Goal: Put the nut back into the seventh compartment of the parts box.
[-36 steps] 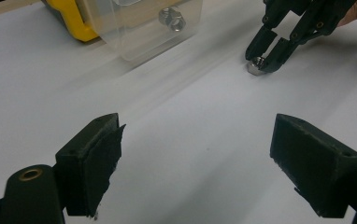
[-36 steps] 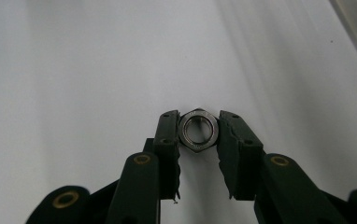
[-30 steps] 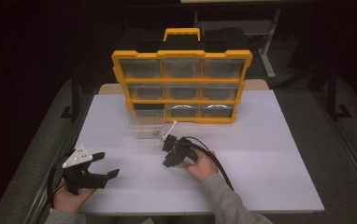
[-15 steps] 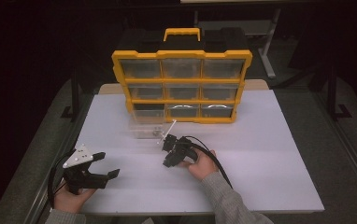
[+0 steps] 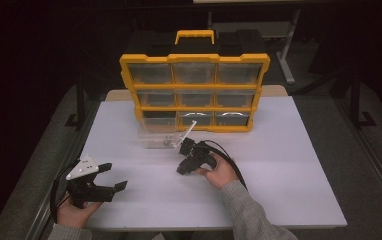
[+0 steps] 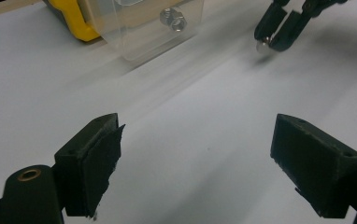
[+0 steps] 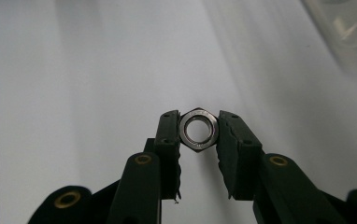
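Nine-drawer yellow organizer (image 5: 194, 90) at table (image 5: 289, 165) back | clear drawer (image 5: 160, 136) pulled out, on table before it | my left gripper (image 5: 116, 177) jaws apart, nothing between | my right gripper (image 7: 199, 133) clamped on steel nut (image 7: 198, 129), just over the table near drawer

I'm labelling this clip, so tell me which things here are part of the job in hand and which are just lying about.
In the job:
hex nut, clamped in the right gripper
clear drawer, pulled out onto the table, nuts inside
yellow organizer it came from

Idle:
left gripper, open, holding nothing
white table
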